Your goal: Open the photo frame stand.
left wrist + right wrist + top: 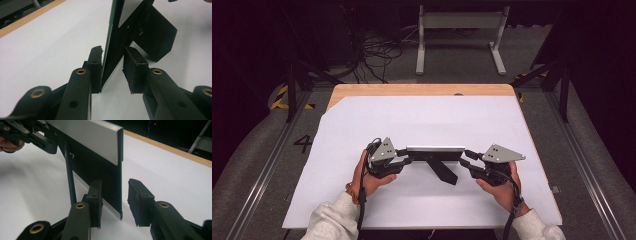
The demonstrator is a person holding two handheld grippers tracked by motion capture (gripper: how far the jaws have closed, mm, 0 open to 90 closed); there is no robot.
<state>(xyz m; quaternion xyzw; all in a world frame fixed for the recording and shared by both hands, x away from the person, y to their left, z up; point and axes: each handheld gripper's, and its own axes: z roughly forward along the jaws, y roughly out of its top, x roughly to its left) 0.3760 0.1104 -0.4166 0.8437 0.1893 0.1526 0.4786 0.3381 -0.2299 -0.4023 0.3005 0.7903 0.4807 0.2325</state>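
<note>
1. The left gripper (pixel 112 71) has its jaws apart, one on each side of the left edge of a thin panel (pixel 435 152). The near pad looks close against the panel's face; the other pad (pixel 133 70) stands off with a clear gap.
2. The right gripper (pixel 112 200) is likewise open, straddling the panel's right edge without clamping it.
3. The panel stands upright on its long edge near the middle of the white sheet (pixel 427 115) that covers the table (pixel 422 90), propped by a black stand (pixel 443 171) angled toward the person.
4. Judged from this, the step in hand is taking hold of the panel at both ends.
5. The next move calls for closing both pairs of jaws squarely on the edges, evenly, so the panel does not tip off its stand.
</note>
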